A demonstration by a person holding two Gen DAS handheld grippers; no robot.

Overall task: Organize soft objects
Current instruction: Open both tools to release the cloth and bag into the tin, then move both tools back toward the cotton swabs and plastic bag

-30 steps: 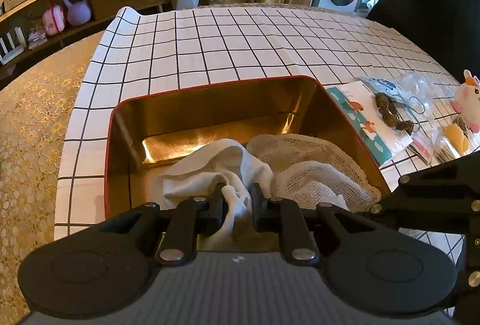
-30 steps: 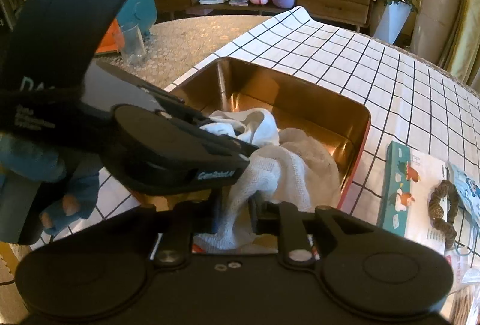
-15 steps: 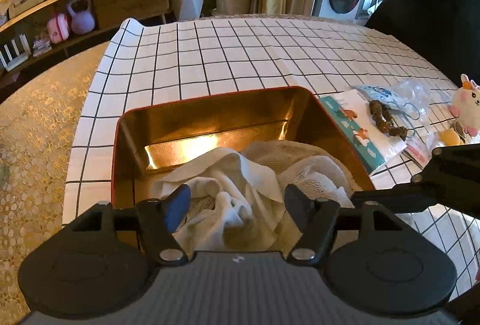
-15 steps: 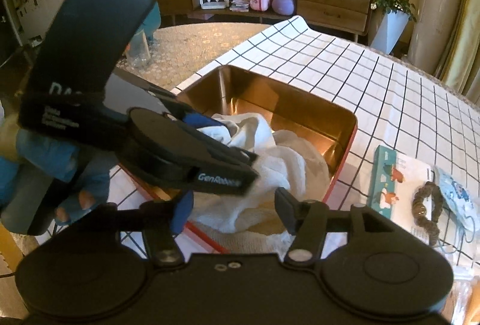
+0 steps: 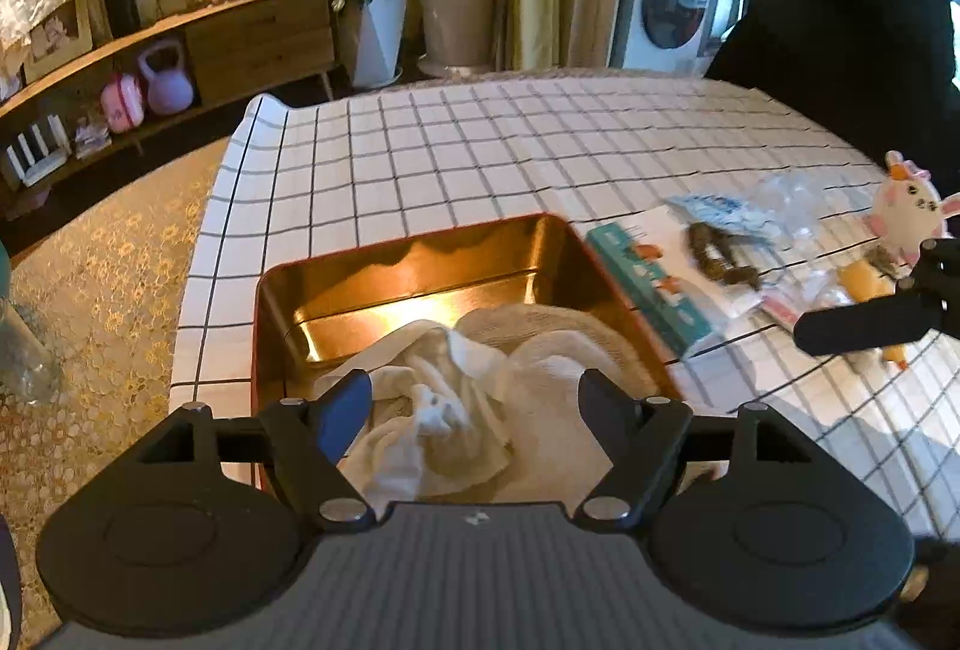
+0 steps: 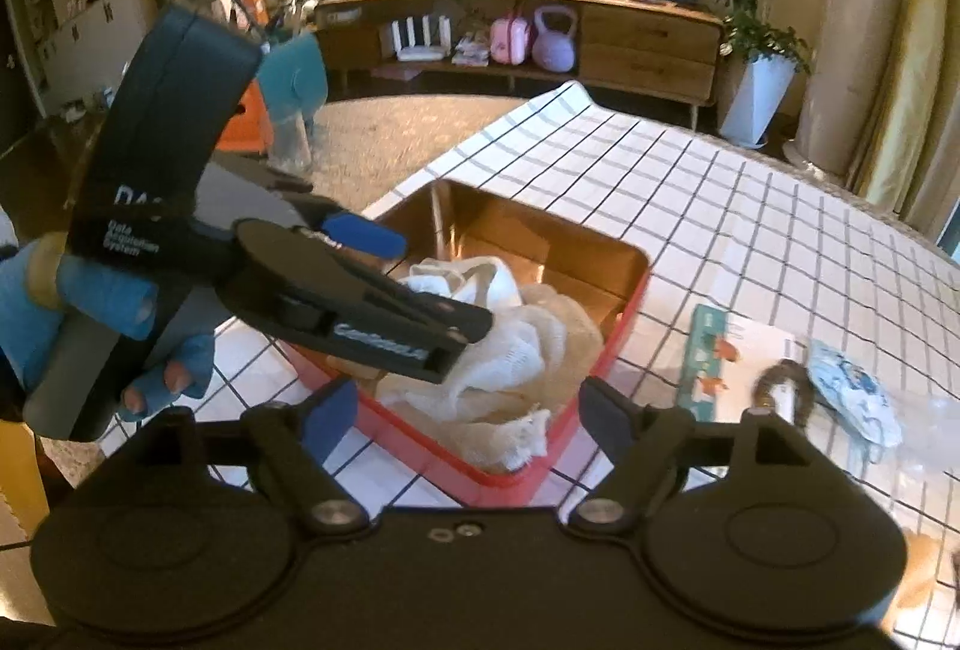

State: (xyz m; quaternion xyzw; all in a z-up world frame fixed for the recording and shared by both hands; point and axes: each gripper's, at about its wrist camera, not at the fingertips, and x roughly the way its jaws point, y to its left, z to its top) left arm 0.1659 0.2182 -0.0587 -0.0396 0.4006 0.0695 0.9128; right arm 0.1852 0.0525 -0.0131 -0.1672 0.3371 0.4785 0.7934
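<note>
Matte black left tongs and right tongs, blue pads on fingertips, silver screws at the pivots, round black discs. White lettering on the dark handle. Blue fingerless glove on left hand.

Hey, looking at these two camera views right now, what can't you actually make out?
- Tin floor, left wrist view: mostly buried under the white cloths.
- Tin's near-left corner, right wrist view: hidden behind the left tool.
- Brown beaded thing, right wrist view: motion-blurred, partly behind the tool finger.
- Plush toy, left wrist view: cut off by the right edge.
</note>
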